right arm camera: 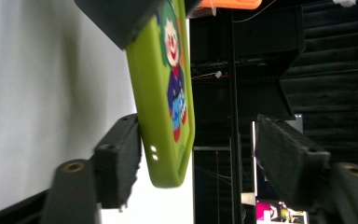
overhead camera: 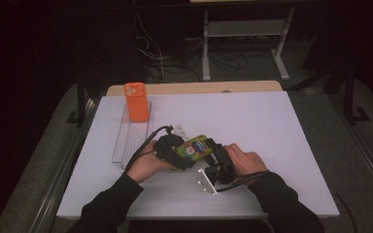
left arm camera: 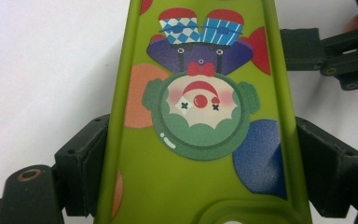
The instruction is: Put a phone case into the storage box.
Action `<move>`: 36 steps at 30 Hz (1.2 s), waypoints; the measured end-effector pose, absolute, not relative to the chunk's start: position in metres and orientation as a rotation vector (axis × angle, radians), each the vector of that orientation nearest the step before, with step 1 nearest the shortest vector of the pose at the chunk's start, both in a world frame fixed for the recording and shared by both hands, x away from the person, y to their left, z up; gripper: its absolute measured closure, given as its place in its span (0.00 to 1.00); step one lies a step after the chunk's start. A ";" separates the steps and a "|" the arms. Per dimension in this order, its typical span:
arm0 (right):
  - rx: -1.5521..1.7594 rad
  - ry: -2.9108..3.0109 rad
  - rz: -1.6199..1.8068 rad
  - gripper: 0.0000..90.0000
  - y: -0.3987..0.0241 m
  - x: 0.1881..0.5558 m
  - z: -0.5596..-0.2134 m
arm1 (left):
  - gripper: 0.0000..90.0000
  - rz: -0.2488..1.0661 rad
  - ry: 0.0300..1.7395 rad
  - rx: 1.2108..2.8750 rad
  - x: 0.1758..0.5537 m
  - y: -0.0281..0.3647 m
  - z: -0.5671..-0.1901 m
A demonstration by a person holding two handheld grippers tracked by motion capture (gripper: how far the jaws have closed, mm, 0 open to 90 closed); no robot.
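At about ten o'clock on the white bench [overhead camera: 272,126] one orange phone case [overhead camera: 137,101] stands propped on one clear wire rack [overhead camera: 132,138], near the bench's left edge. The right half is bare, open room. At centre, the left tongs [overhead camera: 182,156] are clenched on the long sides of one lime-green rubbery phone case [left arm camera: 200,186] printed with a green-haired clown. At four o'clock the right tongs [right arm camera: 200,154] straddle its end, one pad touching, the other apart: not gripping.

Green phone case [overhead camera: 195,148] lies held between the left gripper [overhead camera: 172,150] and right gripper [overhead camera: 218,162] over the white desk [overhead camera: 252,126], its ends at either set of jaws; orange phone case [overhead camera: 137,102] stands well beyond them on a wire rack [overhead camera: 131,138].
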State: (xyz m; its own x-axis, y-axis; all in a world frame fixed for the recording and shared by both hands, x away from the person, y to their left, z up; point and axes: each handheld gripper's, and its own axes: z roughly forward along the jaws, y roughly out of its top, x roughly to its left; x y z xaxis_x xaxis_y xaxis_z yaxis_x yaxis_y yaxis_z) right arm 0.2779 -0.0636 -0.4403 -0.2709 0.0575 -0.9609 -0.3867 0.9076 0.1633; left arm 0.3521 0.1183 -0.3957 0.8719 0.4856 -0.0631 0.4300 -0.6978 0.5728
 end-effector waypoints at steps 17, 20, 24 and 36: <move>-0.321 1.797 0.404 0.76 -0.057 0.273 -0.448 | 0.17 0.111 0.635 2.421 0.349 0.117 -0.392; -0.327 1.814 0.399 0.80 -0.057 0.273 -0.448 | 0.17 0.101 0.671 2.381 0.348 0.115 -0.393; -0.336 1.816 0.384 0.83 -0.056 0.273 -0.448 | 0.17 0.108 0.654 2.401 0.350 0.117 -0.392; -0.271 1.834 0.360 0.84 -0.057 0.276 -0.450 | 0.02 0.150 0.628 2.357 0.348 0.125 -0.385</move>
State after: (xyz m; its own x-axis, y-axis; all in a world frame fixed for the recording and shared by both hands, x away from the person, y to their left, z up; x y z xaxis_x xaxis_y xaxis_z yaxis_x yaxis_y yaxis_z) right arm 0.2761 -0.0574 -0.4499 -0.2853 -0.0017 -0.9584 -0.3638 0.9253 0.1067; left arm 0.3485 0.1246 -0.3848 0.8769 0.4769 -0.0609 0.3982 -0.6494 0.6479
